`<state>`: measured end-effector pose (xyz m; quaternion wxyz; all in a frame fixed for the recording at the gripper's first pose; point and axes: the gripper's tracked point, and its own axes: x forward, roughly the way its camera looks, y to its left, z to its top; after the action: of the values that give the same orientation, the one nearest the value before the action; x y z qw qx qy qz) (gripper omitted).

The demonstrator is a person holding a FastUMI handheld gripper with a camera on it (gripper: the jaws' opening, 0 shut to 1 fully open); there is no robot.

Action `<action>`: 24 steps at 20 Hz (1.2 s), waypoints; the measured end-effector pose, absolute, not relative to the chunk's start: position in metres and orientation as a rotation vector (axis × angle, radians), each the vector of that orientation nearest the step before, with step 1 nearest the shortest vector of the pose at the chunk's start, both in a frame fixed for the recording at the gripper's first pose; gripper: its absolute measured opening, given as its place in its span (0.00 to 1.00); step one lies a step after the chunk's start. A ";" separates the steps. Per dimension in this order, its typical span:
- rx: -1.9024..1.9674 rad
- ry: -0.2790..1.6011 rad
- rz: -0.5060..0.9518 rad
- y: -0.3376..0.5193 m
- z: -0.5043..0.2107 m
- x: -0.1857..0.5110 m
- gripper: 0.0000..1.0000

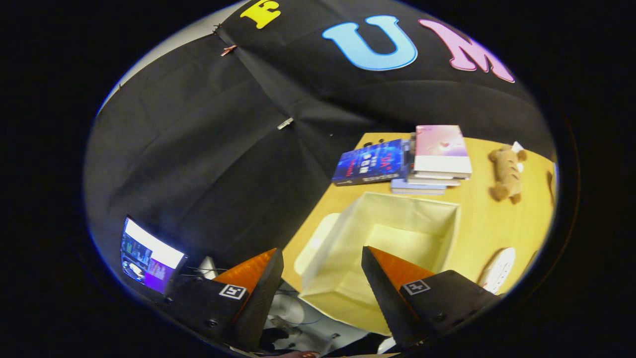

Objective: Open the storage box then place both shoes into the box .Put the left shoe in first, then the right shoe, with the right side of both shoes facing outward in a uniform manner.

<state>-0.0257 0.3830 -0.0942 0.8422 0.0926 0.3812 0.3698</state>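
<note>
The cream fabric storage box [437,209] stands open on the wooden table, its inside bare. Its cream lid [314,243] lies flat against the box's left side. My gripper [320,250] hovers open above the box's near left corner, with nothing between the orange-faced fingers [248,272]. The right finger overlaps the box's near wall in the view. To the right of the box, just past the right finger, part of a white shoe [499,271] rests on the table. The rest of the shoe is cut off.
Beyond the box lies a blue book [370,162] beside a stack of books [439,156]. A brown plush bear [506,172] lies at the far right. The table's [479,219] left edge runs diagonally past the lid. A lit screen [149,256] sits low beyond the left finger.
</note>
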 end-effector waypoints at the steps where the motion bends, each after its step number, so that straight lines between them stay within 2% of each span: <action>1: 0.183 0.790 0.743 0.364 -0.097 -0.021 0.97; 12: 0.055 0.839 0.313 0.152 -0.186 -0.005 0.98; 17: -0.034 0.939 0.196 0.077 -0.249 -0.017 0.99; 24: -0.108 1.083 0.142 0.032 -0.327 -0.024 0.99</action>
<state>-0.0239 0.0316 -0.3271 0.8530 -0.0514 0.5149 0.0676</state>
